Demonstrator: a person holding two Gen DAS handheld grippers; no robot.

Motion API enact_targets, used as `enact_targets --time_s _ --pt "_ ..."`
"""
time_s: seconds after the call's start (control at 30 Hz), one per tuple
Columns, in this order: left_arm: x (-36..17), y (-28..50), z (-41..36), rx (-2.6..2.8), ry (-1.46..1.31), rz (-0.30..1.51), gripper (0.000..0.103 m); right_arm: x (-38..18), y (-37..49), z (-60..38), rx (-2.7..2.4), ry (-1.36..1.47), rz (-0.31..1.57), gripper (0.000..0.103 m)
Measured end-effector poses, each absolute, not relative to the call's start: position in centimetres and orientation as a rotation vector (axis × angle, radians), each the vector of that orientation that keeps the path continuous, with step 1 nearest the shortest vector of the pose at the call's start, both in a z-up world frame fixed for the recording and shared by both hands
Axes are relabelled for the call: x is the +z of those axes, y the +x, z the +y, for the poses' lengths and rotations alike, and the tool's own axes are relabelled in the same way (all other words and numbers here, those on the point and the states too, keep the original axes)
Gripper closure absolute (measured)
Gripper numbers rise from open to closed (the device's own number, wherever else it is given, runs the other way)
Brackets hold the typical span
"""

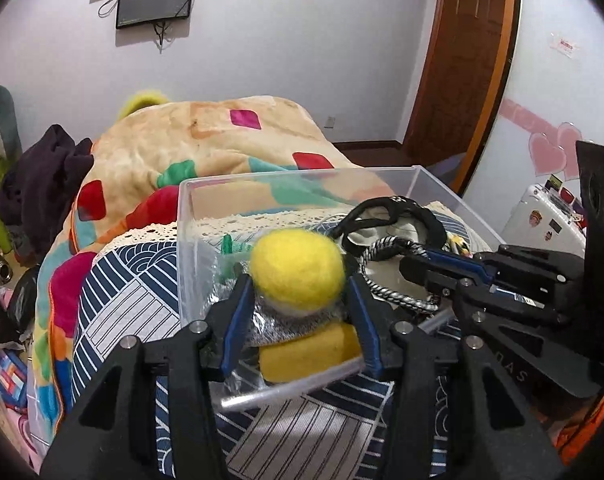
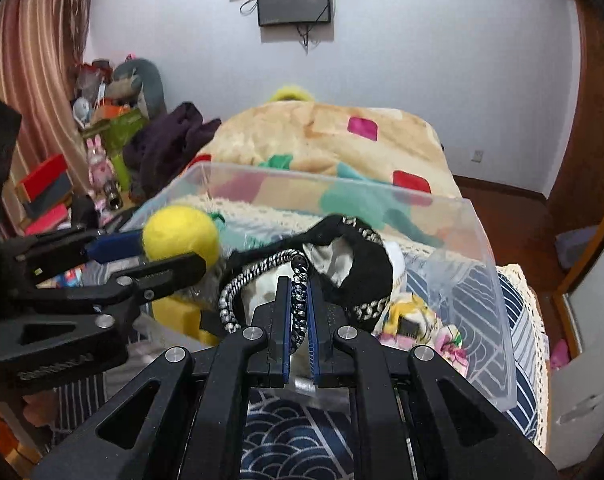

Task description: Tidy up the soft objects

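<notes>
Yellow felt ball [image 1: 298, 270] held above clear plastic bin [image 1: 302, 179]; inside lie braided cord [image 2: 298, 300], black fabric [image 2: 365, 264], yellow sponge [image 1: 309, 354].

Bed [image 1: 114, 280]: clear plastic bin [image 1: 302, 178], patterned blanket [image 1: 206, 136].

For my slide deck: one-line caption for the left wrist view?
Left tongs grip yellow felt ball over clear bin.

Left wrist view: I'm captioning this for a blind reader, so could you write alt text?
The left gripper is shut on a yellow ball over a clear bin holding soft items on a bed. At right, the right gripper pinches a braided cord inside the bin. A patchwork blanket lies behind.
</notes>
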State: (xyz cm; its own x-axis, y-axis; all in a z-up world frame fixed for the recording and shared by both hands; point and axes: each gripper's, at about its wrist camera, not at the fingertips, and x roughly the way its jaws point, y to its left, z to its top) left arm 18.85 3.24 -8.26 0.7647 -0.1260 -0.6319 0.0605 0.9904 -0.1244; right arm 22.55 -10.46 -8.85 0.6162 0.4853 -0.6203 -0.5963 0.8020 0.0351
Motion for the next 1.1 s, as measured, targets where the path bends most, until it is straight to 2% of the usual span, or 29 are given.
enact_targets --time_s 0.1,0.23,0.5,0.57,0.77,1.0,1.1 --pt "-8.1 18.1 3.0 -0.105 -0.093 0.687 0.047 -8.5 22.4 -10.7 0.621 -0.198 0.663 0.091" --pt "-7.6 17.0 3.3 -0.111 -0.114 0.672 0.046 -7.8 21.5 -11.3 0.611 -0.211 0.633 0.074" --pt "-4.2 13.6 4.3 -0.106 -0.153 0.568 0.046 -4.8 19.7 -12.9 0.641 -0.160 0.554 0.070" --pt "-3.1 12.5 4.3 -0.102 -0.153 0.530 0.046 -3.8 19.0 -13.6 0.656 -0.133 0.527 0.063" --pt "0.0 9.7 4.2 -0.103 -0.162 0.429 0.046 -0.8 17.2 -15.5 0.665 -0.061 0.434 0.053" --pt "2.4 7.0 3.7 -0.104 -0.144 0.341 0.034 1.4 15.1 -16.9 0.646 -0.014 0.336 0.038" --pt "3.0 6.0 3.5 -0.080 -0.133 0.311 0.019 1.9 14.4 -17.4 0.633 0.005 0.303 0.028"
